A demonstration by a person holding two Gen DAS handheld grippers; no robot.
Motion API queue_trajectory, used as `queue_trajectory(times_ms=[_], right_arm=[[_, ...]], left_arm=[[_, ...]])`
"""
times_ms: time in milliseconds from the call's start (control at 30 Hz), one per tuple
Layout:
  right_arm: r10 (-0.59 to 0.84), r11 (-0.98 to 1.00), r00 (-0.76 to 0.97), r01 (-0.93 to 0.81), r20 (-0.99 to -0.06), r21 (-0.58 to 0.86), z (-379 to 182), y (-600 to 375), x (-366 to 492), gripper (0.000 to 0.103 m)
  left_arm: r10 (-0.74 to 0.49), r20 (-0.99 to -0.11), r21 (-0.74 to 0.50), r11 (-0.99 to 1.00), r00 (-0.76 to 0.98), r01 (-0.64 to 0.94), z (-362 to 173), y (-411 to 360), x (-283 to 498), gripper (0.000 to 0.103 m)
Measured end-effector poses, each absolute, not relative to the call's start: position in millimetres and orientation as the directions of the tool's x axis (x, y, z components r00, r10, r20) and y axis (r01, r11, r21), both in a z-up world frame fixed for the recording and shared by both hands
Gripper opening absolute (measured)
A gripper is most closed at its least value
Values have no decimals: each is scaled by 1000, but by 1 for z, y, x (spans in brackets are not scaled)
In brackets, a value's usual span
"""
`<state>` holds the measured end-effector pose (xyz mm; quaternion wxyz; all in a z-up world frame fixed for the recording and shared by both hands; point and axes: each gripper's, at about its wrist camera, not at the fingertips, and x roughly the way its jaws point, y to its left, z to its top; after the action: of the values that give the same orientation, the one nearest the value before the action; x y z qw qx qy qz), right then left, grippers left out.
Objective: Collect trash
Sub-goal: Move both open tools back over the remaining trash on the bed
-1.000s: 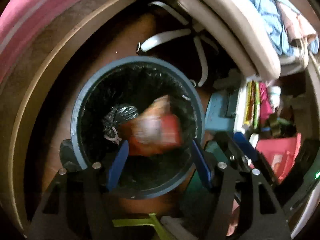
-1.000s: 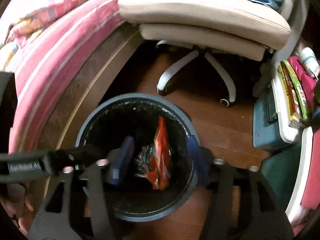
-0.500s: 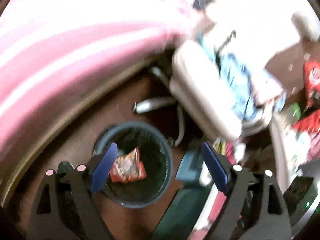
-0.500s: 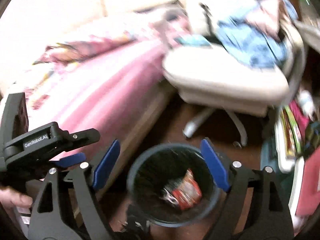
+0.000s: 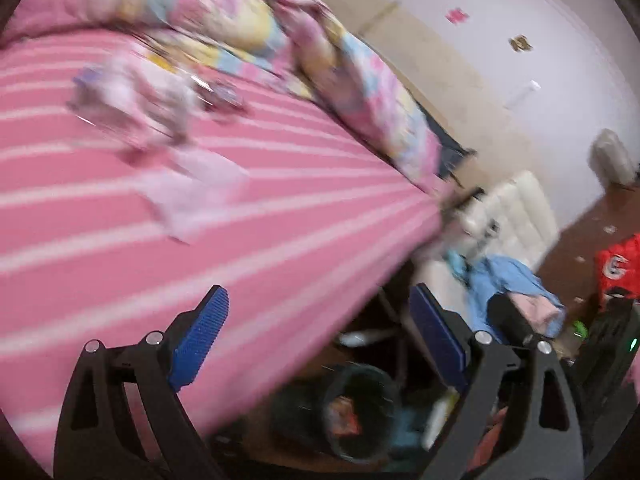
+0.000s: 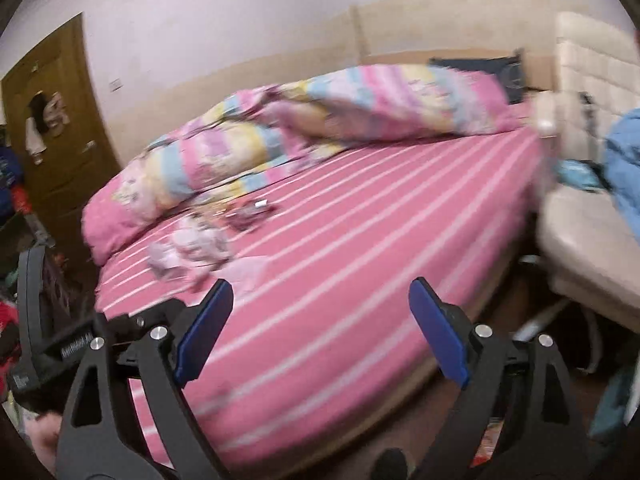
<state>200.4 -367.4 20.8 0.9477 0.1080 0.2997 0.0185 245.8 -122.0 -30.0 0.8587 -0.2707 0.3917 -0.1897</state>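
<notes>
1. Both pictures are round fisheye views with black corners. Straight lines bend near the edges.
2. The room light is soft and warm. It is bright on the wall (image 6: 248, 20) and the pink bed (image 6: 360, 220).
3. The left picture is very smeary. The blanket (image 5: 280, 40) and the papers (image 5: 160, 112) look streaked.
4. The bin (image 5: 360, 412) sits in deep shadow under the bed edge and is fuzzy.
5. The right picture is a bit sharper, but the papers there (image 6: 200, 248) are still soft.
6. The blue pads (image 6: 204, 332) look clear in both.
</notes>
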Motion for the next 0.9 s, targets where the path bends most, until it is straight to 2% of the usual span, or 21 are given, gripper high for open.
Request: queue_trajectory(times_ms=[167, 367, 633, 833, 900], right_arm=[[189, 977, 780, -88, -597, 195, -20, -291, 260, 89], [198, 979, 726, -117, -658, 166, -68, -246, 316, 89], [178, 984, 705, -127, -686, 126, -106, -220, 377, 89], [140, 990, 671, -115, -728, 84, -122, -210, 405, 89], [128, 991, 656, -111, -744, 72, -128, -210, 410, 89]], left_arm=[[-421, -599, -549, 835, 681, 34, -49, -40, 264, 89], [-339, -627, -496, 868, 701, -24, -77, 16, 305, 89], [-303, -645, -467, 883, 702, -47, -97, 46, 373, 89], [-345, -637, -506, 862, 689, -36, -108, 49, 403, 87], [-369, -635, -522, 852, 679, -25, -112, 47, 411, 77]])
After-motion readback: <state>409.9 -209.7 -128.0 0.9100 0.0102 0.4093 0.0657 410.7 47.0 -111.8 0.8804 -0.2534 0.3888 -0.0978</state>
